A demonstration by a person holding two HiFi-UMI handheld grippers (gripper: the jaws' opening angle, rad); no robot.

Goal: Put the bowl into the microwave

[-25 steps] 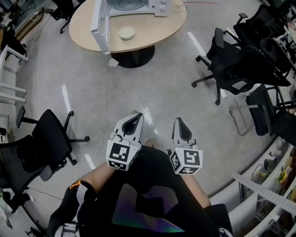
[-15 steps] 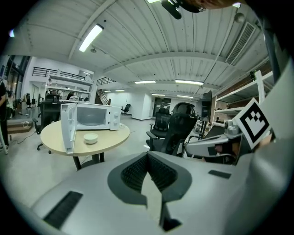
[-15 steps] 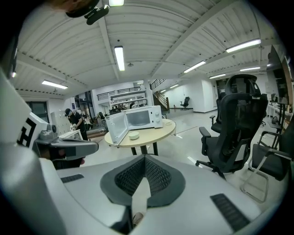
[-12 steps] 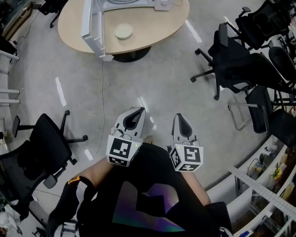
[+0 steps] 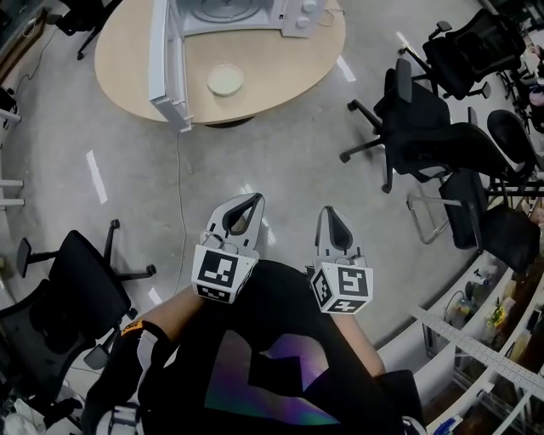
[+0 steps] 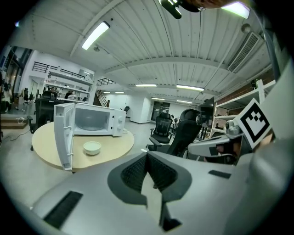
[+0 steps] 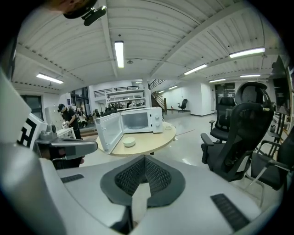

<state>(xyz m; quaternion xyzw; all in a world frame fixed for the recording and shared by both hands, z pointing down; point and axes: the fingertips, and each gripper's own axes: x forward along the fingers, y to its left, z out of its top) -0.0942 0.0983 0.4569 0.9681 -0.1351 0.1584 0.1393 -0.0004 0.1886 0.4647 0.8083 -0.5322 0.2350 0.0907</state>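
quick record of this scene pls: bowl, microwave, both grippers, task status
bowl: on the round table, outside the microwave, beside its door
microwave: on the table, door open
left gripper: jaws together, empty, far from the table
right gripper: jaws together, empty, far from the table
task status: bowl not yet picked up

The left gripper [image 6: 147, 155] has its jaws pressed together, empty. Far beyond, the bowl [image 6: 92, 147] sits toward the table's [image 6: 115, 148] near edge, before the open microwave [image 6: 94, 120].
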